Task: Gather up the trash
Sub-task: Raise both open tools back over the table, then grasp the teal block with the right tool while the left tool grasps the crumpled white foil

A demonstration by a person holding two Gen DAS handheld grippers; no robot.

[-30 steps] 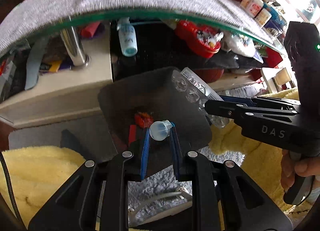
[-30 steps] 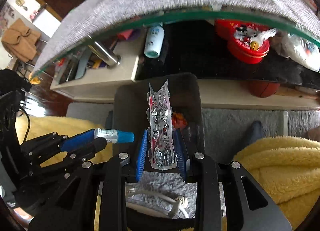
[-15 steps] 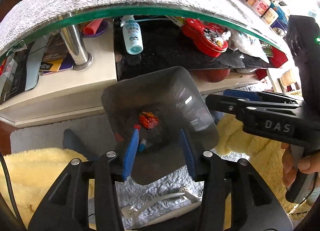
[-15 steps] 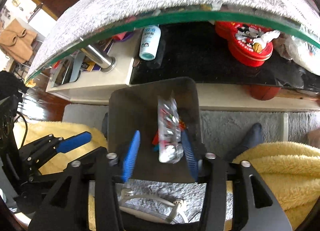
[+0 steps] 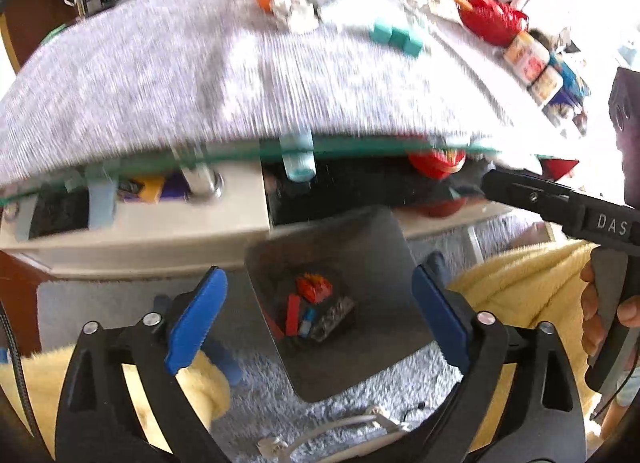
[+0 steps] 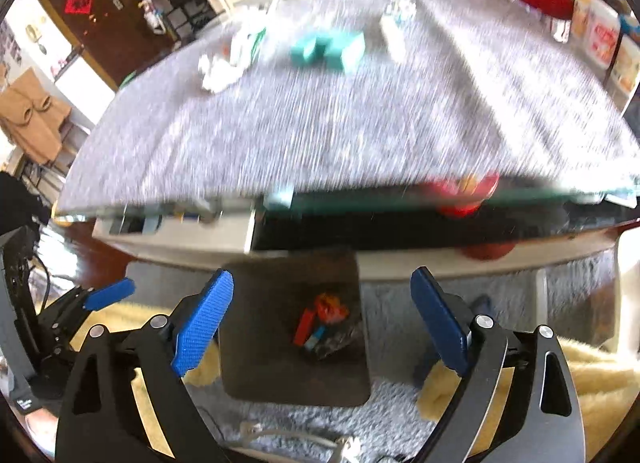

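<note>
A dark grey trash bin (image 5: 384, 247) stands on the floor below the table edge; it also shows in the right wrist view (image 6: 256, 343). Red, orange and blue scraps (image 5: 308, 303) and a clear blister pack (image 5: 332, 317) lie at its bottom, and they show in the right wrist view too (image 6: 324, 323). My left gripper (image 5: 316, 319) is wide open and empty above the bin. My right gripper (image 6: 320, 323) is wide open and empty above it too. Crumpled white paper (image 5: 292, 7) lies on the grey table mat (image 5: 160, 83); it also shows in the right wrist view (image 6: 228, 63).
Teal blocks (image 5: 396, 35) and jars (image 5: 532, 63) stand on the glass table, with a red item (image 5: 492, 19) at the far right. A shelf under the table holds a bottle (image 5: 298, 159) and a red tin (image 5: 436, 159). Yellow blanket (image 5: 520, 283) flanks the bin.
Both grippers opened and dropped the small tube and the blister pack into the bin. Both have since risen and tilted up, so the table top is in view.
</note>
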